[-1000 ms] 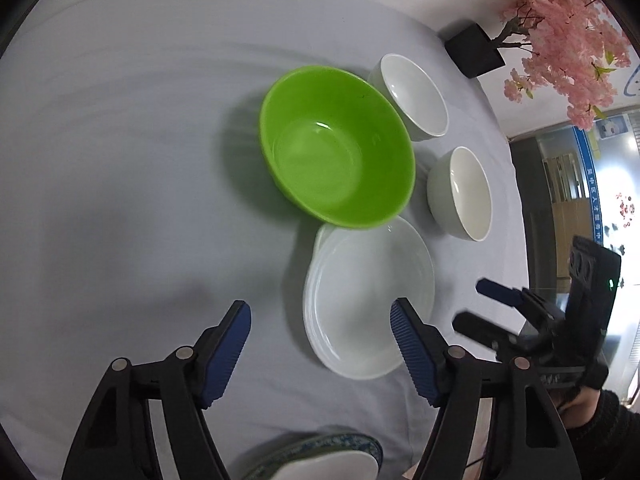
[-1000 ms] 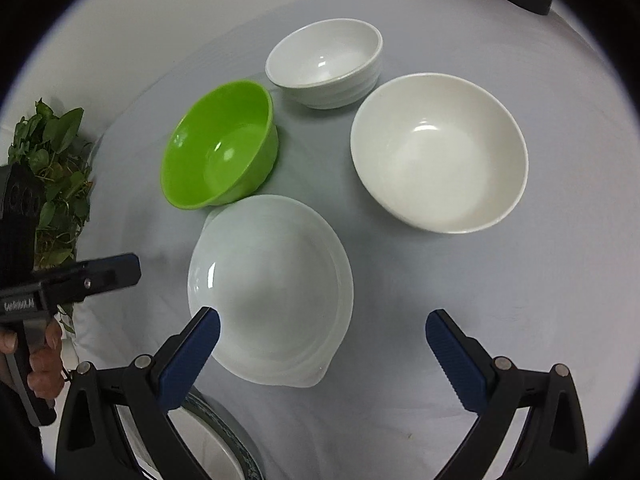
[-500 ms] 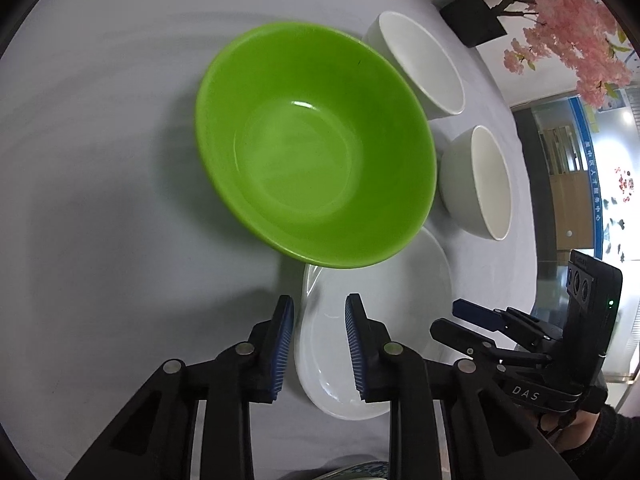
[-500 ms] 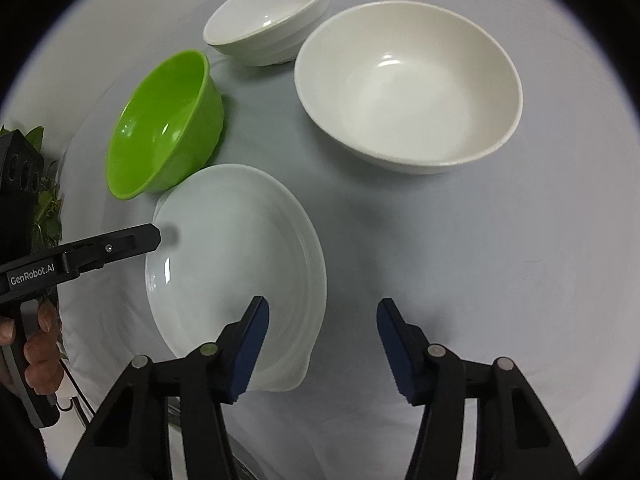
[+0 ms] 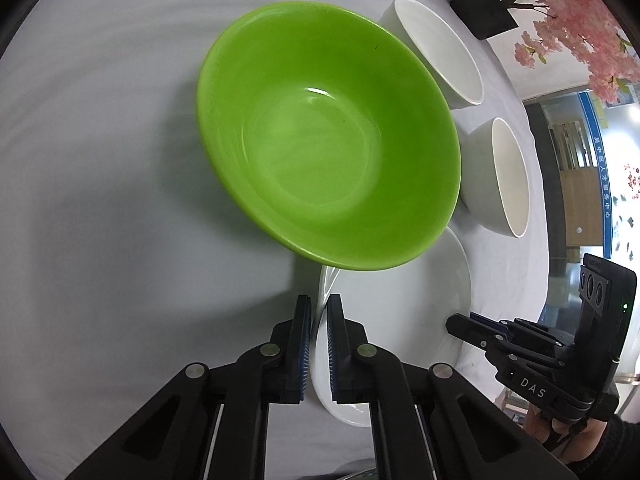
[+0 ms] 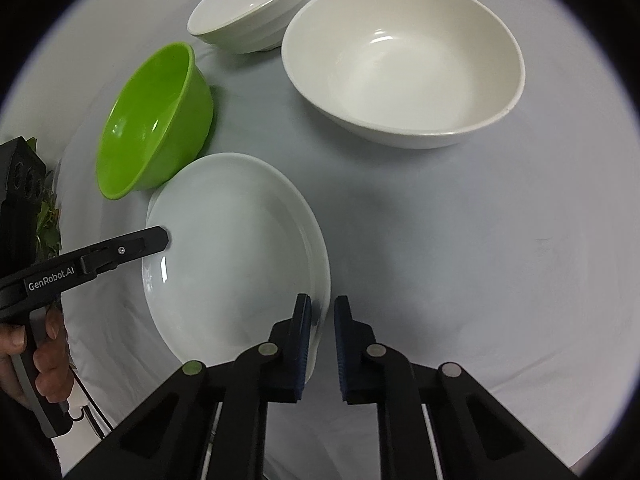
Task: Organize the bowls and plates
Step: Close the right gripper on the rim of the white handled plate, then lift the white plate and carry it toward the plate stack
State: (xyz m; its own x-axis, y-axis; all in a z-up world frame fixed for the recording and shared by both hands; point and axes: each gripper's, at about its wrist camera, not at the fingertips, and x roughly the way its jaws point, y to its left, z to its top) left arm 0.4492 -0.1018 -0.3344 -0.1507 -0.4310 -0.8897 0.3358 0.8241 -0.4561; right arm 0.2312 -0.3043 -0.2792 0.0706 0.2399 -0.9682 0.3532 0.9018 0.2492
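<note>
Beside the green bowl (image 5: 328, 152), both claws, left (image 5: 319, 320) and right (image 6: 322, 320), pinch the white plate's (image 6: 236, 248) rim.

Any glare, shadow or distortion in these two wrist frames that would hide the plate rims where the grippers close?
Left wrist view: strong fisheye bending, dark corners; the green bowl looms large, small glint inside; the white plate rim between the left gripper pads stays sharp. Right wrist view: soft gripper shadow on the tablecloth, mild glare in the large white bowl; rim at the right gripper is readable.
</note>
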